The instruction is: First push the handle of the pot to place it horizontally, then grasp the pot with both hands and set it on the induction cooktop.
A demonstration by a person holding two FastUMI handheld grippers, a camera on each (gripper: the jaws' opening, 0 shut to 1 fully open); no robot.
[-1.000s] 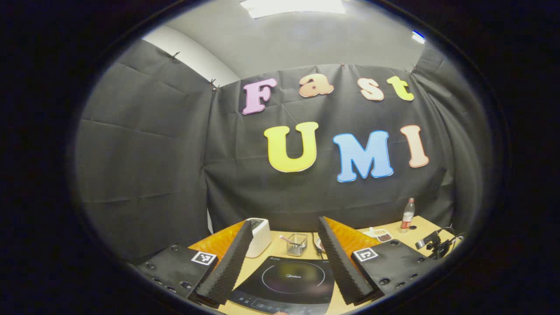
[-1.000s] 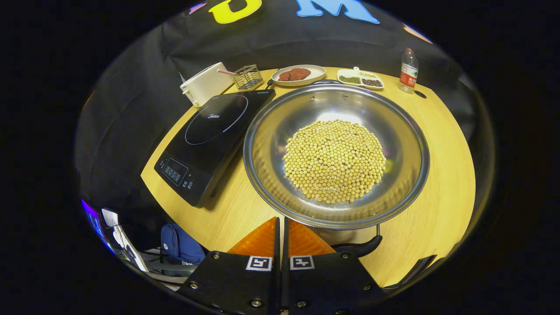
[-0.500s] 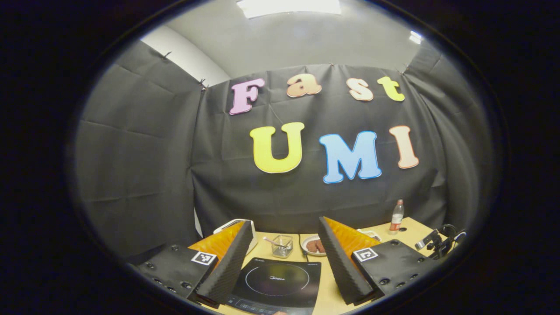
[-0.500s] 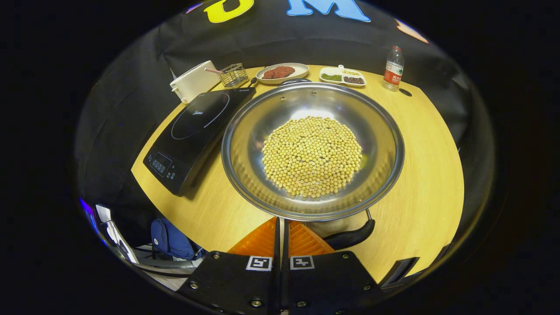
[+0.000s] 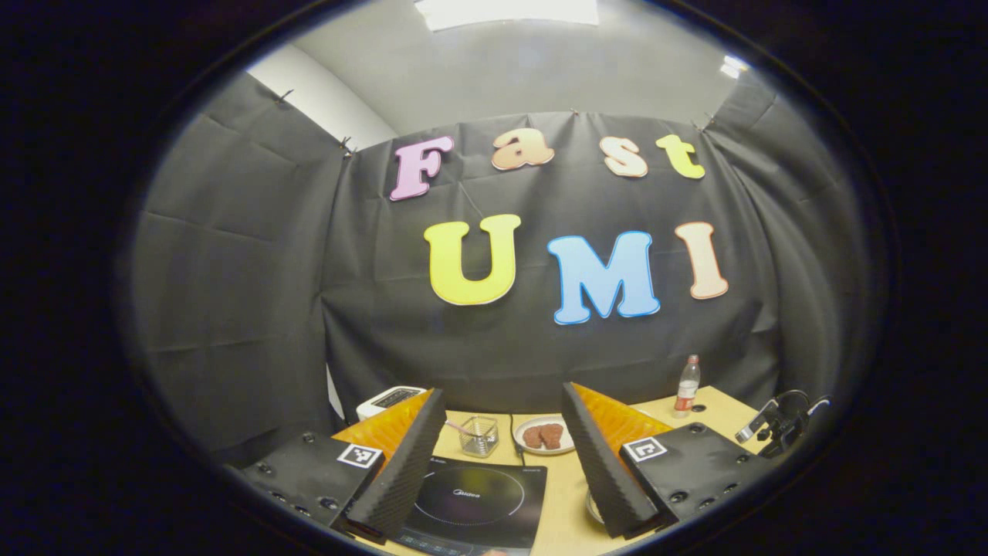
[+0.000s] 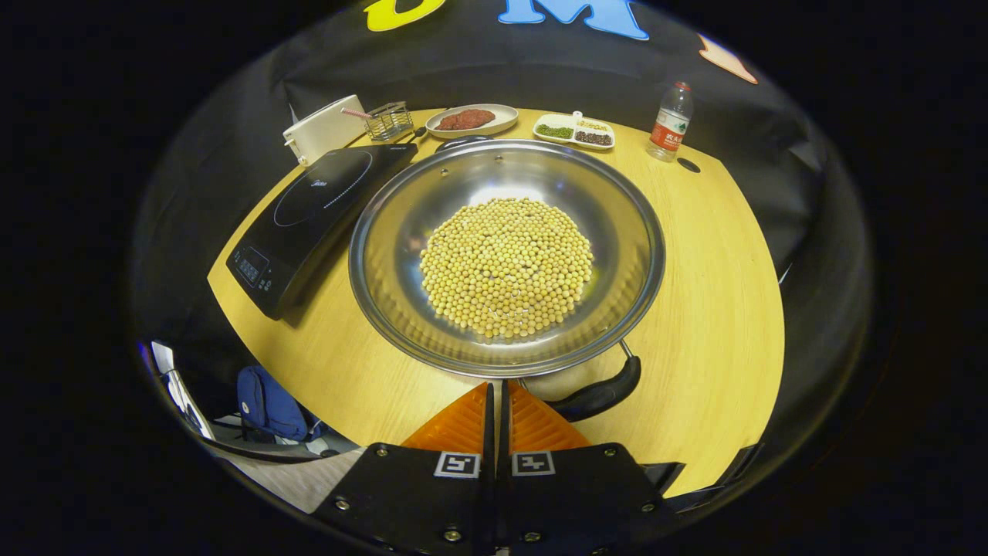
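Right gripper (image 6: 498, 401) pressed together, 2 fingers flush with nothing between them, tips at the near rim of the pot (image 6: 505, 255) and just beside the handle (image 6: 598, 394). Touching the handle or merely alongside: cannot tell. Pot resting on the table (image 6: 718, 309), wide and shallow, loaded with a mound of soybeans (image 6: 505, 266), its left rim just beside the induction cooktop (image 6: 309, 212) and perhaps overhanging its edge. Handle jutting from the near-right of the rim, angled toward the right, so judged mid-push: step 1 under way, not clearly finished. Farther back along the table, a white box (image 6: 324, 135), a wire basket (image 6: 388, 120), a plate of brown patties (image 6: 471, 120), a divided dish (image 6: 575, 131) and a bottle (image 6: 670, 123).

Left gripper (image 5: 502, 463) spread wide, holding nothing, held high and aimed over the induction cooktop toward the booth wall. Idle for now, by the look of it.

Left to do, judged from this: square the handle, take the pot with both grippers, lift it, set it on the induction cooktop.

Hard to make out: the second handle, at most a dark sliver behind the far rim. Handle root hidden under the rim. Near edge of the table cut off by the right gripper's body.
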